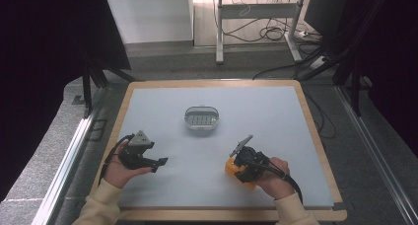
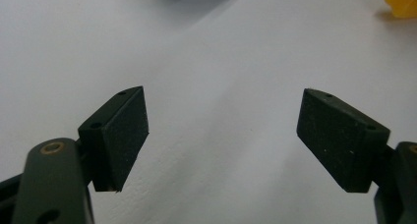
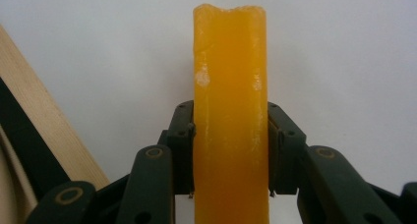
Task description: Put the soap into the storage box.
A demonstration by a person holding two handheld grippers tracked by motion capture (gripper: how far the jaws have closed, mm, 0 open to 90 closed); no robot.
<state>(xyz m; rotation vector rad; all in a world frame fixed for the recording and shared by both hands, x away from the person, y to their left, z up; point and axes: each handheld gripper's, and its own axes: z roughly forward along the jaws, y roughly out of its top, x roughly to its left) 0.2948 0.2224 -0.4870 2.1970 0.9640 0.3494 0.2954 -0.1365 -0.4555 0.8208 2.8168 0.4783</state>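
Grey mat [image 1: 276, 116]: we see it cover nearly the whole table inside a pale wooden rim [image 1: 315, 136]; it gives us a plain, flat working surface.
Dish [image 1: 201, 117]: a small oval container at the middle, farther from us than both hands; we judge it the likely place for the block, and nothing lies between them.
Orange block [image 3: 230, 111]: near right on the mat, clamped at its two long sides; we judge this grip keeps it from twisting when lifted.
Right gripper [image 1: 245, 162]: its jaws are closed on the block, which stands out past them.
Left gripper [image 2: 221, 135]: near left, jaws spread wide over bare mat, holding nothing; we think it waits clear of the work.
Behind: a desk frame and loose cables, well apart.
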